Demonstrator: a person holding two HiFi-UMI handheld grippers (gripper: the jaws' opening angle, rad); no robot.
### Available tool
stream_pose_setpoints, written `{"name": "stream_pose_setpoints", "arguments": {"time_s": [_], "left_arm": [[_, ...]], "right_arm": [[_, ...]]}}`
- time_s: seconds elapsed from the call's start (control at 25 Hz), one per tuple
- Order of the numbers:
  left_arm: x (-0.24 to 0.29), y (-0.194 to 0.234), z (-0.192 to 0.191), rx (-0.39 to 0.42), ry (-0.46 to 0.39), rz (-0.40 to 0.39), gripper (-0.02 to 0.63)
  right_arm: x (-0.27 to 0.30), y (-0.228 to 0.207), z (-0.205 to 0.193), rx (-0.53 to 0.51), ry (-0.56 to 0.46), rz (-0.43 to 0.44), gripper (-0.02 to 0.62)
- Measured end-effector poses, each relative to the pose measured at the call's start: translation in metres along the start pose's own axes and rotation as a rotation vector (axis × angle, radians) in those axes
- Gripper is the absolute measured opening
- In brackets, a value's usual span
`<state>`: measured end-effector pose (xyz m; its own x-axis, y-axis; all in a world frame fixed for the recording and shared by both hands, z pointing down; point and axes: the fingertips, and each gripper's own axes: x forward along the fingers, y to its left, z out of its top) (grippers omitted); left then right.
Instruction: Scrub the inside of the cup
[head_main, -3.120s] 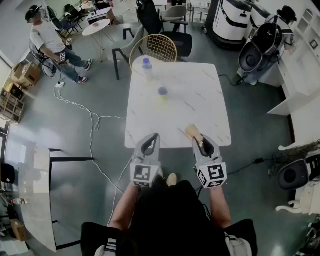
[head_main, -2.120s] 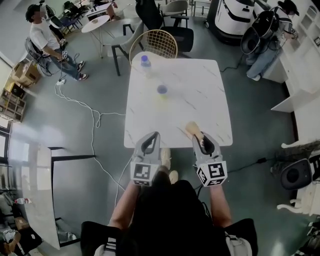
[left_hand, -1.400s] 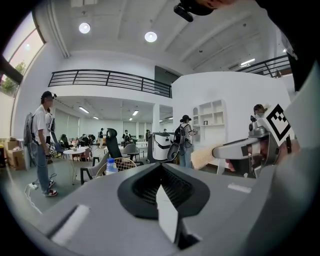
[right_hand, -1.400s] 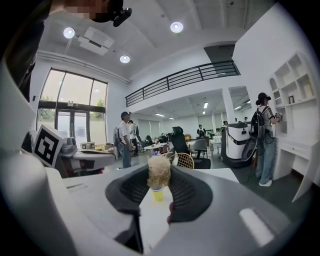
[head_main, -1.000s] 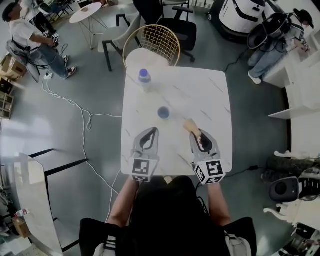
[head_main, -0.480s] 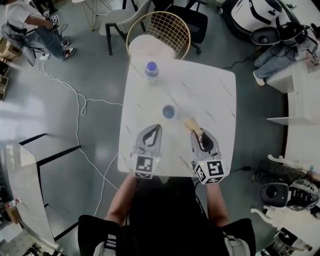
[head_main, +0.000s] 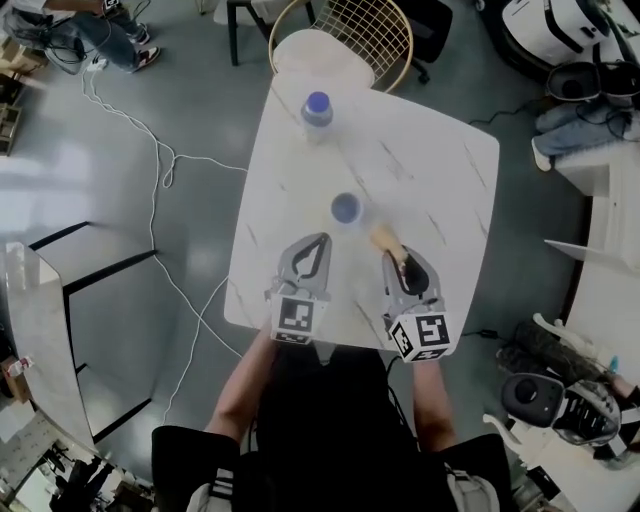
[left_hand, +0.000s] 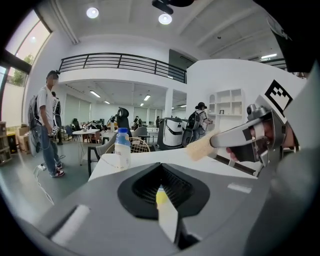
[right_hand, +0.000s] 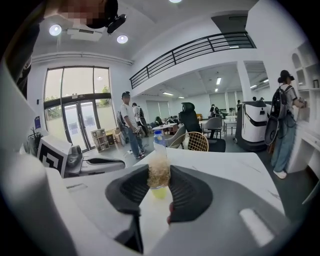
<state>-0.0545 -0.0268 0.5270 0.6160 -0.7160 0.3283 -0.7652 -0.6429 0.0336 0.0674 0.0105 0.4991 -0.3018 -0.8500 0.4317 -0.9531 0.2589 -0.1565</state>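
Note:
The cup (head_main: 346, 209), yellowish with a blue top, stands upright near the middle of the white marble table (head_main: 440, 170). My left gripper (head_main: 319, 240) hovers over the table's near part, short of the cup and to its left, shut with nothing in it. My right gripper (head_main: 396, 257) is shut on a tan sponge brush (head_main: 382, 238), whose head points at the cup from the right. In the right gripper view the sponge brush (right_hand: 158, 175) stands between the jaws, and the cup (right_hand: 159, 192) shows just beyond it. In the left gripper view the cup (left_hand: 161, 196) peeks through behind the left gripper (left_hand: 161, 172).
A plastic bottle (head_main: 317, 108) with a blue cap stands at the table's far left. Behind the table is a wire-backed chair (head_main: 345, 35). A white cable (head_main: 165, 165) trails on the floor at left. A person (left_hand: 45, 115) stands far off.
Both grippers have come forward over the table's near edge and sunk lower, closer to the cup. The sponge brush stays in the right gripper. The left jaws stay shut.

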Motion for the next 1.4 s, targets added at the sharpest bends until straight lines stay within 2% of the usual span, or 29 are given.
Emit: {"name": "stream_pose_setpoints", "arguments": {"time_s": [0.56,0.68,0.8,1.0,1.16,1.4], "left_arm": [[0.033,-0.006,-0.063,-0.043,0.134,0.096,0.025],[0.039,-0.006,-0.078,-0.024,0.177,0.113,0.066],[0.050,-0.005,-0.086,-0.007,0.194,0.112,0.156],[0.069,-0.008,-0.100,-0.003,0.243,0.065,0.281],[0.084,-0.007,-0.108,-0.003,0.257,0.037,0.328],[0.102,-0.008,-0.109,-0.012,0.255,0.031,0.348]], "right_arm": [[0.037,-0.028,-0.032,0.006,0.082,0.118,0.110],[0.043,-0.030,-0.034,0.008,0.091,0.133,0.110],[0.050,-0.032,-0.035,0.009,0.095,0.146,0.110],[0.055,-0.041,-0.037,0.017,0.107,0.148,0.110],[0.060,-0.050,-0.040,0.027,0.117,0.141,0.110],[0.067,-0.060,-0.042,0.045,0.120,0.124,0.110]]}}
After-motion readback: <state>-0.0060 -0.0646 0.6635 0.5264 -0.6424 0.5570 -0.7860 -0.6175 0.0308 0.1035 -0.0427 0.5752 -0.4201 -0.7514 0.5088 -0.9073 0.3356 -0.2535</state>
